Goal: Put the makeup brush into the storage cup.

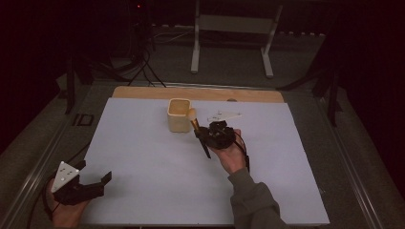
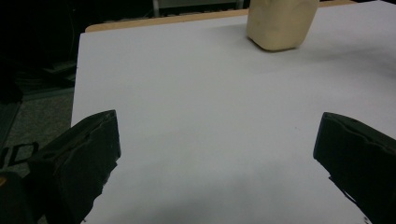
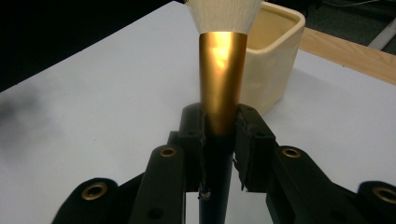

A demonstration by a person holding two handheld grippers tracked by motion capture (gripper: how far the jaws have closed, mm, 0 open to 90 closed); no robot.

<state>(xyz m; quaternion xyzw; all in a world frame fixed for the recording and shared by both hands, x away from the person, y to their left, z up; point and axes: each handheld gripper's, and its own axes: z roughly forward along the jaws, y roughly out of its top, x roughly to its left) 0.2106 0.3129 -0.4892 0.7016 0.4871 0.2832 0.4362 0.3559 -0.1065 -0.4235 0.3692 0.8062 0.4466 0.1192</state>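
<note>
A makeup brush (image 1: 197, 128) with a gold collar (image 3: 222, 79), black handle and pale bristles is clamped in my right gripper (image 1: 204, 135), which is shut on it just below the gold part (image 3: 219, 135). The bristle end points toward a cream square cup (image 1: 179, 115) and hangs beside its near right rim (image 3: 275, 56). My left gripper (image 1: 94, 174) rests at the near left corner of the white mat, open with nothing between its jaws (image 2: 217, 154). Far ahead of it stands the cup (image 2: 280, 23).
A white mat (image 1: 143, 157) covers a wooden board (image 1: 143, 92) on the table. Cables and a white metal stand (image 1: 229, 28) lie beyond the table's far edge. A small dark object (image 1: 84, 119) sits off the mat's left side.
</note>
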